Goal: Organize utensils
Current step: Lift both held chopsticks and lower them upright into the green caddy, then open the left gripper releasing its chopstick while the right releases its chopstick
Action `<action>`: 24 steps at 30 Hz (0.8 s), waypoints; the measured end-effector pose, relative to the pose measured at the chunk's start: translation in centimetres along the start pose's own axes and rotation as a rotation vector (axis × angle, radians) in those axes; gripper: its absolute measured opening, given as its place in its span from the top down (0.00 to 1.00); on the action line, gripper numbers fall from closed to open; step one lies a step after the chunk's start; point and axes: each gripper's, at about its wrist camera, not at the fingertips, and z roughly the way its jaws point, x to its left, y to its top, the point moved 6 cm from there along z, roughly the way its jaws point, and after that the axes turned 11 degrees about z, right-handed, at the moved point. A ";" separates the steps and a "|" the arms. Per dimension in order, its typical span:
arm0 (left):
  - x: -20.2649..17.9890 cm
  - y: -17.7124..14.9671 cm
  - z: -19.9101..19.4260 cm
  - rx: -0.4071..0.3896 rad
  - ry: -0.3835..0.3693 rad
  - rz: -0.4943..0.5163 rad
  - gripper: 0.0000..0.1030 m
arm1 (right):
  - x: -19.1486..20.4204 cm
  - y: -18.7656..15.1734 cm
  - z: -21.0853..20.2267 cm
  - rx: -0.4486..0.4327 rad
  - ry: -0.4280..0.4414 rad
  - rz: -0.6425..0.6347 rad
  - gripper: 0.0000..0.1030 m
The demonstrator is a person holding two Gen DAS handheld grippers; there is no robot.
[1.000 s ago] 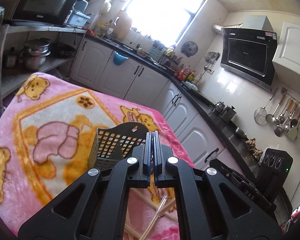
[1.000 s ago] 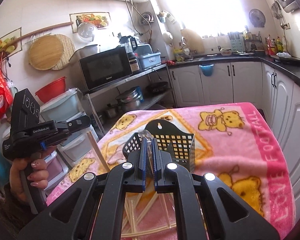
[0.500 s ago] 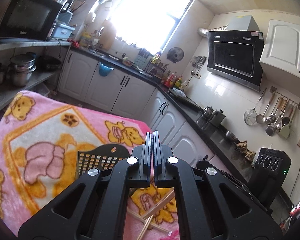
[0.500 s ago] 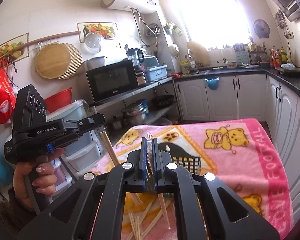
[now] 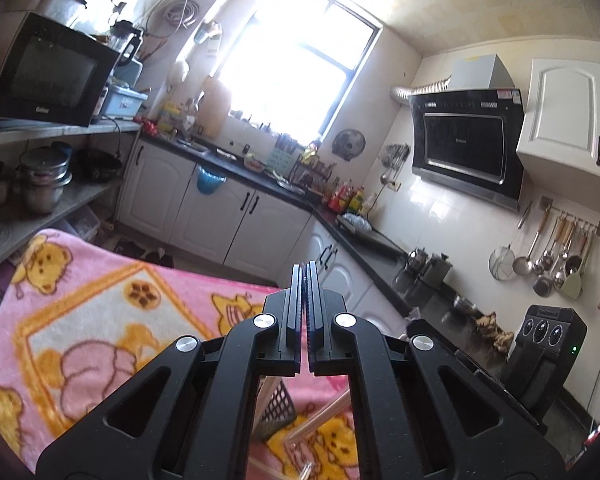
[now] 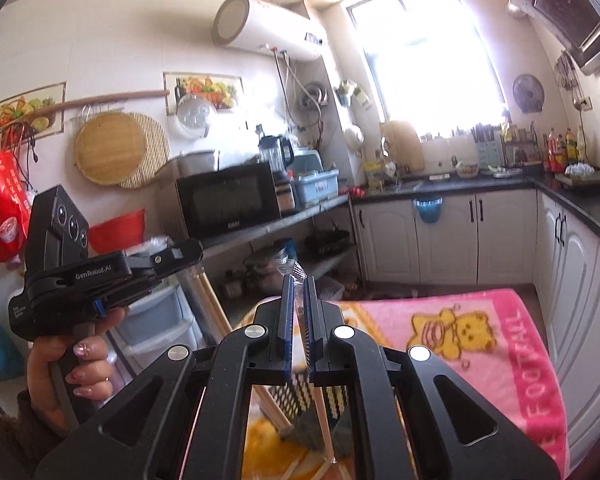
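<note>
The pink bear-print blanket covering the surface (image 6: 512,344) ends at a far edge with open floor before the white cabinets (image 6: 444,236). The left tool (image 5: 305,312), held above it, has its jaws pressed together on a light wooden chopstick (image 6: 216,312), which only the right view shows slanting down from it. The right tool (image 6: 299,320) is clamped on a clear-wrapped chopstick (image 6: 298,280) standing upright between its jaws. The black perforated plastic utensil basket (image 6: 320,404) sits below both tools, with loose chopsticks (image 5: 320,416) beside it.
</note>
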 end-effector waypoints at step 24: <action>3.4 -2.7 4.2 0.032 0.083 0.003 1.00 | -3.9 -2.2 5.5 -0.009 -0.067 0.028 0.95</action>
